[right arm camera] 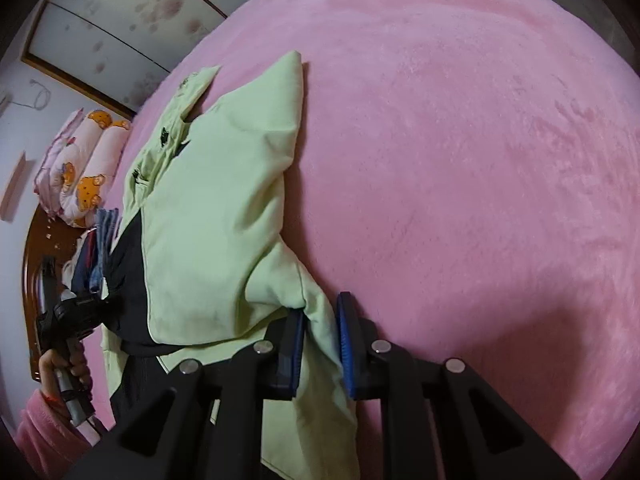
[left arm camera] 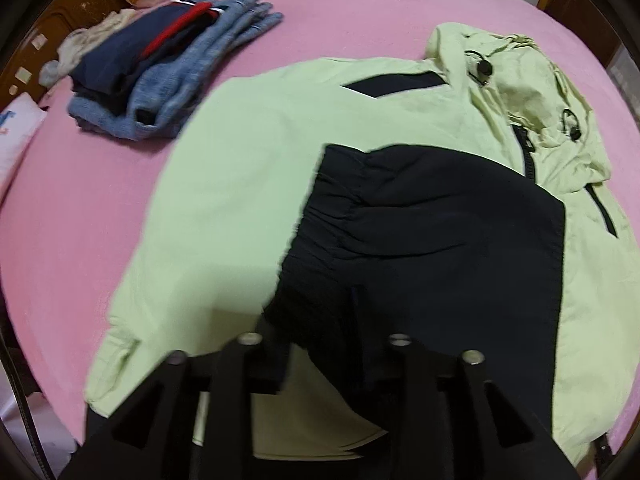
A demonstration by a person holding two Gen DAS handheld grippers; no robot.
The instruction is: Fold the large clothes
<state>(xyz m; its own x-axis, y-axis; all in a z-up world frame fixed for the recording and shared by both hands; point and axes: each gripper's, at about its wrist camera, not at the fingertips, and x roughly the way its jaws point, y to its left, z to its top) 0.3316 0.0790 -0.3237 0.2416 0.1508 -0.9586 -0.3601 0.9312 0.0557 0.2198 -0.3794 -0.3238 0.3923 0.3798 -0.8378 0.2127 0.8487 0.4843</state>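
A light green jacket (left arm camera: 248, 184) with black panels lies on the pink bed, hood at the far right. A black sleeve (left arm camera: 432, 232) is folded across its front. My left gripper (left arm camera: 324, 344) is shut on the black sleeve's cuff end; the fingertips are hidden by the cloth. In the right wrist view the jacket (right arm camera: 216, 216) lies to the left, and my right gripper (right arm camera: 320, 344) has a fold of its green fabric between the blue pads (right arm camera: 345, 344), with a small gap beside the cloth. The left gripper (right arm camera: 76, 308) shows at the far left, held by a hand.
A stack of folded clothes (left arm camera: 160, 68), denim and navy, sits at the back left of the pink bed (left arm camera: 360, 12). A cartoon-print quilt (right arm camera: 80, 168) lies by the wooden headboard. Open pink bedding (right arm camera: 480, 160) spreads to the right of the jacket.
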